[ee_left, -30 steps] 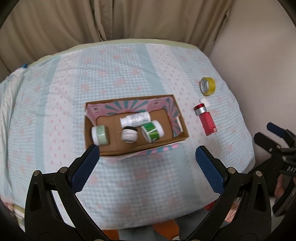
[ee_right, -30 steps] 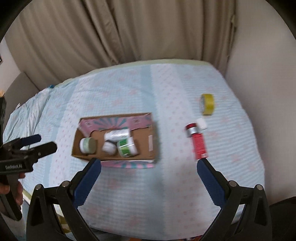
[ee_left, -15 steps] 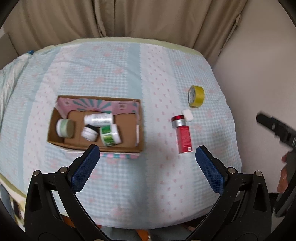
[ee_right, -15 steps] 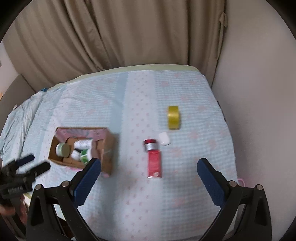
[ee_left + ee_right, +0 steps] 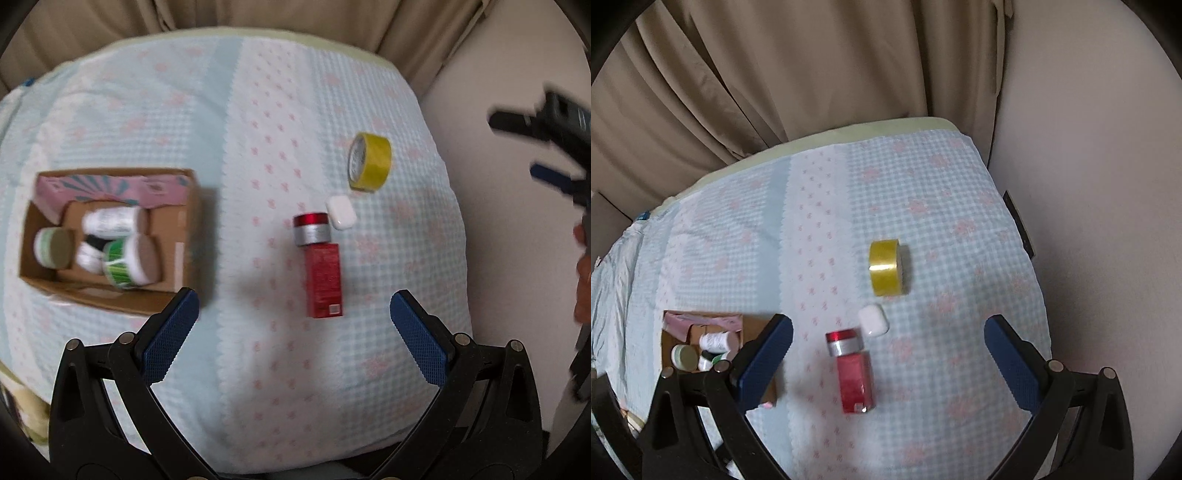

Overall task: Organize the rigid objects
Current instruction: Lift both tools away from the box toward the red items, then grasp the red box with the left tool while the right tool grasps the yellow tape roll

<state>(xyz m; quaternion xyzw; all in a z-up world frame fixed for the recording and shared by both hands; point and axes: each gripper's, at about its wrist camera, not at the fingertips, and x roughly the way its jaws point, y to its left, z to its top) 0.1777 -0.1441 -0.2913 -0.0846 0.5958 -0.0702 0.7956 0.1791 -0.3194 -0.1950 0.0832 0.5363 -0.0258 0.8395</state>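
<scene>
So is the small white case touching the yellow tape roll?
Apart. The right wrist view shows a strip of checked bedspread between the white case and the tape roll.

In the left wrist view the right gripper (image 5: 546,147) is smeared by motion blur and cut off by the right edge, so its jaw spacing is unreadable. In the right wrist view a blue finger pad (image 5: 764,362) hides part of the cardboard box (image 5: 679,325); labels on the 4 containers inside are too small to read.
</scene>
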